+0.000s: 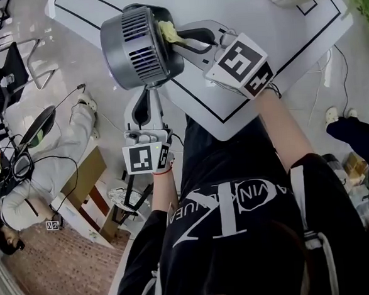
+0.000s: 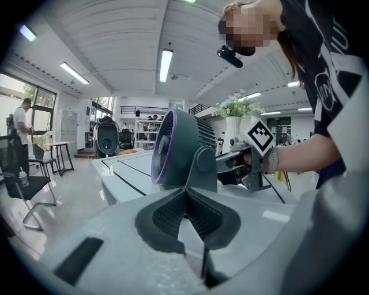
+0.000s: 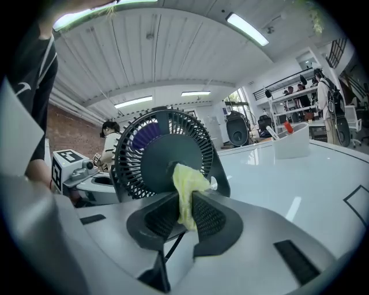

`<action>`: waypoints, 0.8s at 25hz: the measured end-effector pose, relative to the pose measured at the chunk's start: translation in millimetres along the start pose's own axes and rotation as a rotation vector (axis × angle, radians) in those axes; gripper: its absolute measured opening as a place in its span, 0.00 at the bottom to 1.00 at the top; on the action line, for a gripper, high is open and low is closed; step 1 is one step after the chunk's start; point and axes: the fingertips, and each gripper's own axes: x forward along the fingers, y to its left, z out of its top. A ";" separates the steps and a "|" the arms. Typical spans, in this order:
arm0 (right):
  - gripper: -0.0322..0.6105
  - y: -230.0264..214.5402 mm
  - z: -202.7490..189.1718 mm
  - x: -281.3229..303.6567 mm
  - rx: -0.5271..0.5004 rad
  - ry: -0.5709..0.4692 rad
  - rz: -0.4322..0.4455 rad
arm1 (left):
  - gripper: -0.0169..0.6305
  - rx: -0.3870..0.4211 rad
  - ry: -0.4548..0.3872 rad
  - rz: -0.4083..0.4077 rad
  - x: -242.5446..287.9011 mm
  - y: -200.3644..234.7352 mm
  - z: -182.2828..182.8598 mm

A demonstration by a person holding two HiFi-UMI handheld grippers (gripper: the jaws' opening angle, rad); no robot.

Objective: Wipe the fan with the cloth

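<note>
Your fan (image 1: 141,47) is dark grey, with a purple ring inside its grille. The cloth (image 3: 185,190) is pale yellow. The surface (image 1: 250,6) is white with thin black lines. Your left gripper (image 1: 148,92) and right gripper (image 1: 180,40) are light grey, with black ribbed pads (image 3: 209,218) and black-and-white square markers (image 1: 238,63).

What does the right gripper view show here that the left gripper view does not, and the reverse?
Only the right gripper view: the yellow cloth pinched in the right tool against the back of the fan, and a white container on the white table. Only the left gripper view: the left tool, its jaws together at the foot of the fan's stand, and a black chair on the floor. Both: the fan, the white table with its black lines, and the opposite tool's marker cube.
</note>
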 end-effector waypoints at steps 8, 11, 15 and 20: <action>0.15 22.3 -14.1 -10.3 0.094 -0.001 0.023 | 0.05 -0.085 0.003 0.057 -6.8 22.2 -10.4; 0.15 31.6 -15.0 -15.0 0.155 -0.017 0.035 | 0.05 -0.081 -0.004 0.073 -7.1 30.7 -4.9; 0.15 39.8 -12.6 -20.3 0.192 -0.024 0.036 | 0.05 -0.084 -0.029 0.071 -1.5 39.3 5.2; 0.15 52.5 -9.6 -26.7 0.205 -0.029 0.053 | 0.04 -0.095 -0.042 0.078 4.1 50.4 9.2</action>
